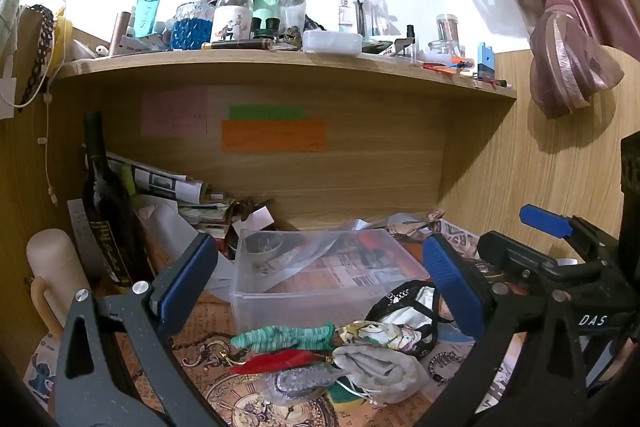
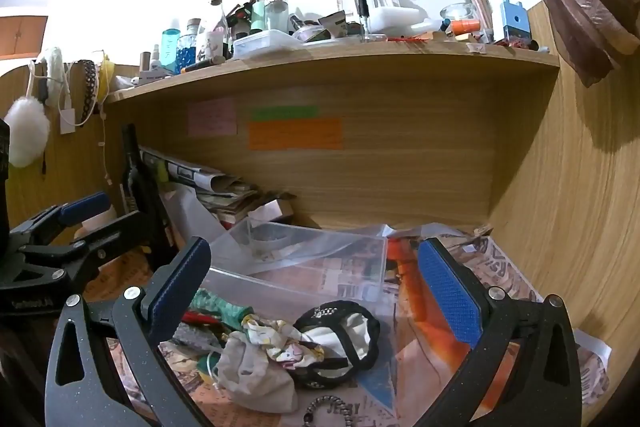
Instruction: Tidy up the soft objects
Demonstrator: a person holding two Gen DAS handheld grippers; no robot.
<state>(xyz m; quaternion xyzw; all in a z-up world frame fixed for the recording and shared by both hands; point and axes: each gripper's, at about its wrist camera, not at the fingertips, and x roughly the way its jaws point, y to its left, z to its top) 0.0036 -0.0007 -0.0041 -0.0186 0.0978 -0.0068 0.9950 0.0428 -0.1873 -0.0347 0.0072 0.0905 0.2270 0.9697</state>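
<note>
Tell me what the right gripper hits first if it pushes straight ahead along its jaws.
Probably the clear plastic bin: it sits centred between the open jaws of the right gripper, beyond the soft pile. Depth is unclear, so the black-trimmed pouch might brush first.

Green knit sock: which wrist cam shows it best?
Left wrist view. The green knit sock lies full length in front of the clear plastic bin, unobstructed. In the right wrist view the right claw finger covers one end, so only part shows.
</note>
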